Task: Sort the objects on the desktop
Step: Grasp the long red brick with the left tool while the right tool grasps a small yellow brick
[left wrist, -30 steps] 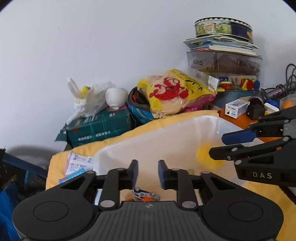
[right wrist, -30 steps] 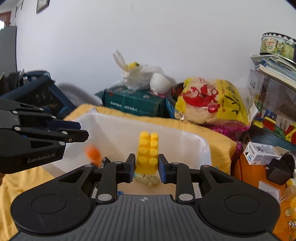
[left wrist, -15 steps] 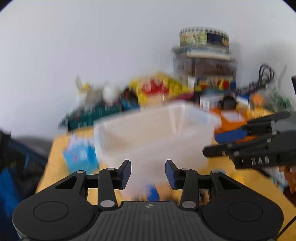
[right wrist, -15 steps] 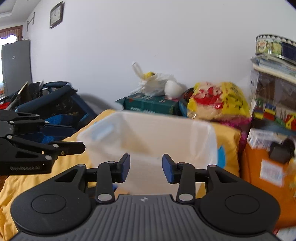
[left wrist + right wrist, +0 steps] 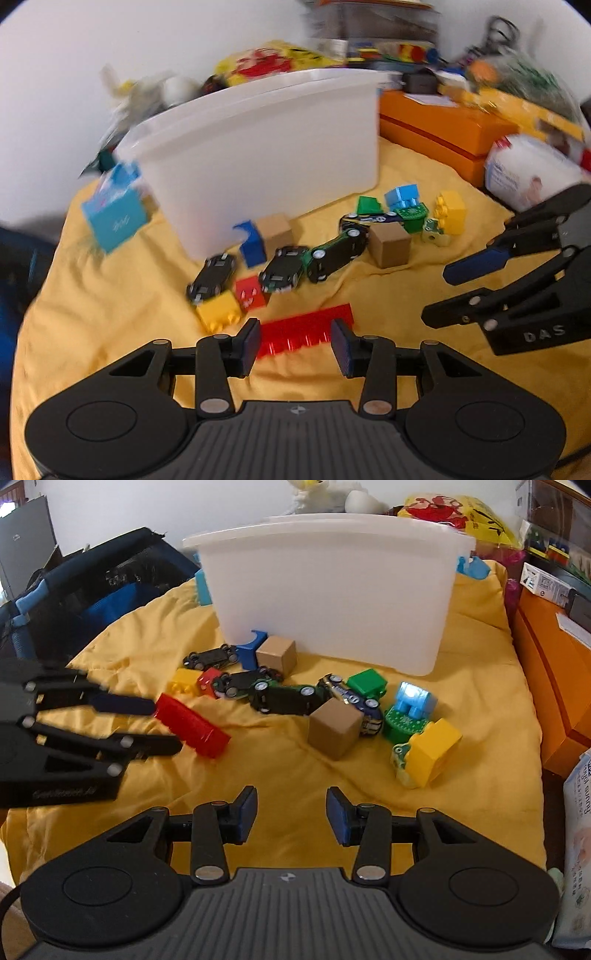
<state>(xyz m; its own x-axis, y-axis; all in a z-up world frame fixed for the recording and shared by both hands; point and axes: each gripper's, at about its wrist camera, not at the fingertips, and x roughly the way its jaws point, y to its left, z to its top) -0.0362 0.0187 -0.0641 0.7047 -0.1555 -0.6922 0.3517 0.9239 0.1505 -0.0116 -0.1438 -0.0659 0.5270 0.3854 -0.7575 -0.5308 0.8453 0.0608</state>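
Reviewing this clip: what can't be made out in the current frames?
- Inside of the white bin: both views, hidden by its near wall.
- Back clutter beyond the bin: left wrist view, motion-blurred.
- Left gripper label: right wrist view, blurred.
- Wipes pack: right wrist view, cut off by the frame edge.

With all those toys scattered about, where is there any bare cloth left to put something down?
The yellow cloth is bare between the right tool and the toys, and on the left, between the red brick and the dark bag. There is a strip right of the white bin, by the orange box. It is crowded by the bin's front: cars, blocks, cubes.
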